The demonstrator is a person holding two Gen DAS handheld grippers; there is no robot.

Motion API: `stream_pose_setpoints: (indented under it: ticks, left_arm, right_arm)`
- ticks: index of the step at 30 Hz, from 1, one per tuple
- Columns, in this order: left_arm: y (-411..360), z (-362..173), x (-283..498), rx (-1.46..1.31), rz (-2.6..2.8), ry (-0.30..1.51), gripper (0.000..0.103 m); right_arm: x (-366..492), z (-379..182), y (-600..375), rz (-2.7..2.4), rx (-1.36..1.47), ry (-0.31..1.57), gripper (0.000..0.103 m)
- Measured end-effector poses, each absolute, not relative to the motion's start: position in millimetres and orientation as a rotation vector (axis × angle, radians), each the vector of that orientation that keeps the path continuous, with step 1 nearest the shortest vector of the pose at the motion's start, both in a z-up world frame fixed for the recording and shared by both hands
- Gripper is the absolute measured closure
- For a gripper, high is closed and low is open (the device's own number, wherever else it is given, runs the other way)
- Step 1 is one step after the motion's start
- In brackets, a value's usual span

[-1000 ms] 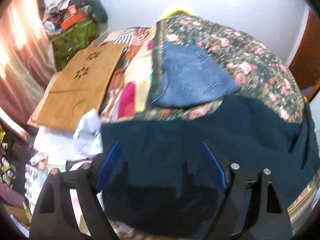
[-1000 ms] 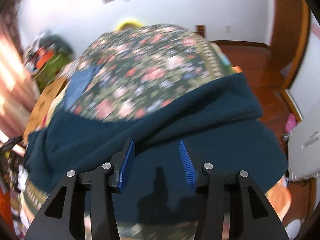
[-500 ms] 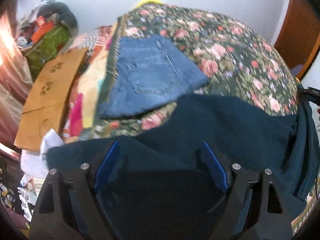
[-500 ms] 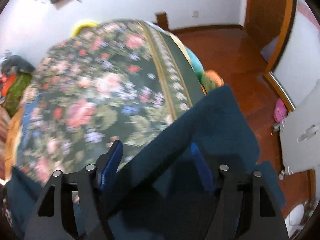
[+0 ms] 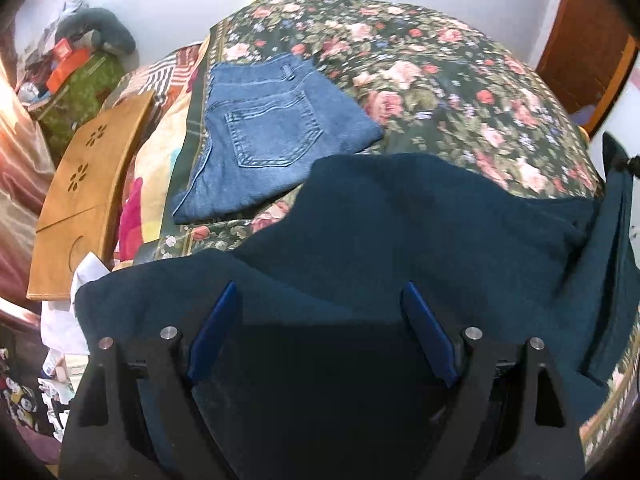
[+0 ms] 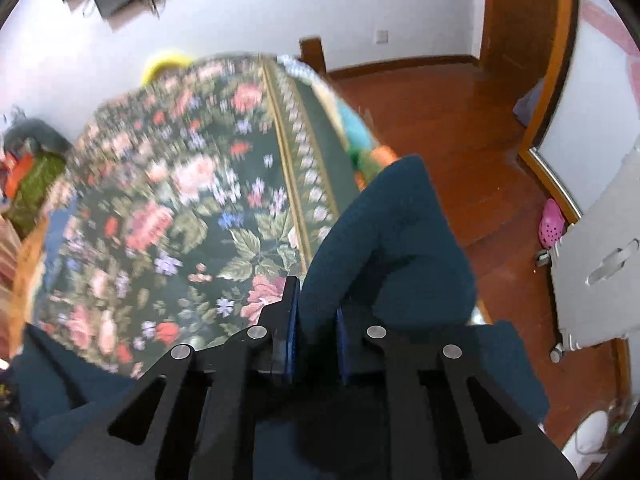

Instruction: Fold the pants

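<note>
Dark teal pants (image 5: 420, 224) lie across the near edge of a bed with a floral cover (image 5: 440, 80). My left gripper (image 5: 320, 312) is open, its blue pads wide apart over the cloth near its left end. My right gripper (image 6: 316, 320) is shut on a bunched fold of the teal pants (image 6: 392, 240) at the bed's right edge and holds it lifted. The lifted cloth also shows at the far right of the left wrist view (image 5: 616, 240).
Folded blue jeans (image 5: 264, 132) lie further back on the bed. A wooden board (image 5: 88, 184) and cluttered items (image 5: 76, 72) sit left of the bed. A wooden floor (image 6: 460, 128), pink shoe (image 6: 552, 224) and white furniture (image 6: 600, 264) are to the right.
My right gripper has closed on the edge of the teal pants and raised it at the bed's right side. My left gripper stayed open and shifted slightly over the cloth.
</note>
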State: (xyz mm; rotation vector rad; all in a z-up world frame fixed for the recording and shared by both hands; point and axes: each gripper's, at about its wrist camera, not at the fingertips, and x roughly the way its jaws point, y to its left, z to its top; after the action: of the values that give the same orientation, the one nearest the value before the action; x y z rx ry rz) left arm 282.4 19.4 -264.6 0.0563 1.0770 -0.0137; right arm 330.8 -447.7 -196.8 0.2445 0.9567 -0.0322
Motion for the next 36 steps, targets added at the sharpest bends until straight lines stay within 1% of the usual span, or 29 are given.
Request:
stream_pose_setpoints:
  ticks: [5, 8, 11, 15, 20, 21, 22, 24, 28, 31, 36]
  left_arm:
    - [5, -256, 264, 0.075, -0.037, 1.072, 0.019]
    - [-2, -258, 253, 0.078, -0.031, 1.08, 0.018]
    - [-5, -259, 246, 0.07, -0.018, 1.079, 0.018]
    - [-3, -260, 238, 0.037, -0.003, 1.077, 0.016]
    - [0, -263, 231, 0.018, 0.006, 1.08, 0.013]
    - [0, -263, 229, 0.019, 0.004, 1.08, 0.013]
    - [1, -263, 227, 0.021, 0.003, 1.079, 0.013]
    - [2, -263, 225, 0.024, 0.0, 1.075, 0.011]
    - [8, -260, 219, 0.024, -0.008, 1.07, 0.011]
    - [20, -250, 213, 0.047, 0.038, 1.035, 0.011]
    - [70, -227, 211, 0.003, 0.124, 0.97, 0.011]
  right_arm:
    - [295, -161, -466, -0.024, 0.263, 0.864, 0.09]
    - [268, -156, -478, -0.03, 0.256, 0.831, 0.09]
    - [250, -173, -489, -0.047, 0.272, 0.861, 0.09]
    - [234, -218, -499, -0.066, 0.298, 0.954, 0.09]
    - [217, -259, -506, -0.083, 0.341, 1.051, 0.083]
    - [214, -261, -505, -0.092, 0.338, 1.056, 0.079]
    - [210, -260, -507, -0.11, 0.327, 1.056, 0.068]
    - [202, -253, -512, -0.174, 0.286, 1.041, 0.055]
    - [193, -228, -522, -0.267, 0.212, 1.017, 0.055]
    - [191, -204, -516, -0.244, 0.164, 0.975, 0.055]
    - [211, -168, -470, -0.113, 0.137, 0.898, 0.055]
